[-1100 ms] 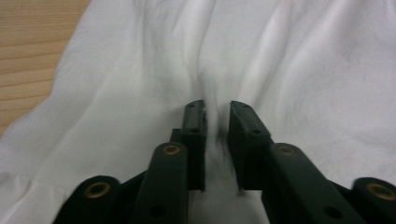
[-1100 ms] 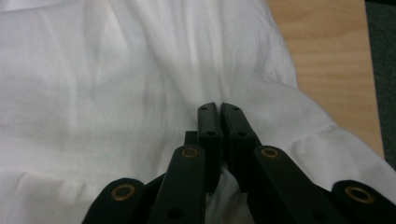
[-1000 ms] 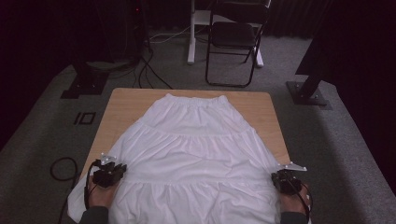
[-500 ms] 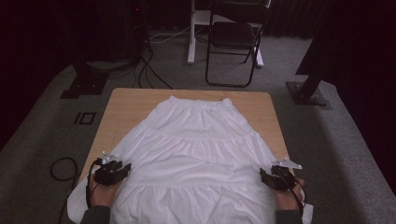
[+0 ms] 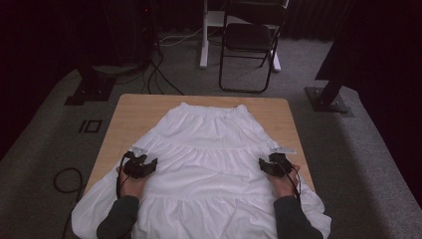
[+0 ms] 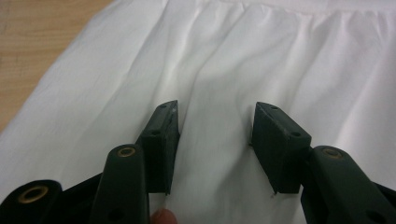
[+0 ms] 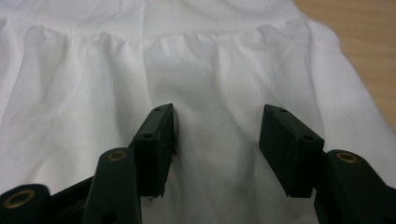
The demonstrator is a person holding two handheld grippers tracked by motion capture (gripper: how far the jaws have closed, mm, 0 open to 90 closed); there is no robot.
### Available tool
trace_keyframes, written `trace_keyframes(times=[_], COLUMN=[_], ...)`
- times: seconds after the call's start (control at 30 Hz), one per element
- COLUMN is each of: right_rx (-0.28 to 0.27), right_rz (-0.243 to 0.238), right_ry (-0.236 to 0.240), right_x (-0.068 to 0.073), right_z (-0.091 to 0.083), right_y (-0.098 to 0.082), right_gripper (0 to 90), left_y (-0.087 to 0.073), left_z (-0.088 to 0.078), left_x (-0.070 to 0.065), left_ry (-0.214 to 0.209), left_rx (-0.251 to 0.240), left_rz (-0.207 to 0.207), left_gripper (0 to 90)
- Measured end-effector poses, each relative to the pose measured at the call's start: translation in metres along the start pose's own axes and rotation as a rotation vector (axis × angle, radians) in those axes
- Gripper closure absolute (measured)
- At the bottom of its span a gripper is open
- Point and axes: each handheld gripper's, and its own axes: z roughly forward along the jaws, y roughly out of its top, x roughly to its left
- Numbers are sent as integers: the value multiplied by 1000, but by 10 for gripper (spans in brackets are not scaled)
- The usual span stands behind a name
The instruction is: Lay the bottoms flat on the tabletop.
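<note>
A white tiered skirt is lying spread flat across the wooden tabletop, its gathered waistband at the far end and its wide hem spilling over the near edge on both sides. The cloth is looking mostly smooth, with soft creases running along its length.

The left hand-held gripper is hovering over the skirt's left side, just inside its edge. Its jaws have just been opening and are now standing spread; in the left gripper view only flat cloth is lying under the gap, nothing pinched. The right hand-held gripper is mirroring it over the right side, jaws likewise apart in its own view and holding nothing.

From where I am standing, the risk seems to be in the next pinch. If the jaws are closing on flat fabric, they may be catching only the top layer, or too little of it, so the skirt would be bunching or folding unevenly. With so much hem hanging off the near edge, an uneven pull from one side could be dragging the whole garment askew or towards the floor.
</note>
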Motion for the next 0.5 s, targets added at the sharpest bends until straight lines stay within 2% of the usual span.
trace_keyframes(times=[0.1,0.23,0.4,0.5], right_rx=[-15,-46,-36,-43], right_rz=[-12,-7,-14,-28], right_ry=[10,4,8,25], right_x=[-5,-9,-4,5], right_z=[9,24,42,53], right_y=[7,17,37,47], right_gripper=[444,451,505,524], left_y=[4,11,20,21], left_z=[6,15,23,24], left_x=[2,7,18,27], left_ry=[8,39,120,160], left_rx=[-13,-26,-28,-33], left_rz=[-1,-24,-51,-78], left_gripper=[527,560,682,706])
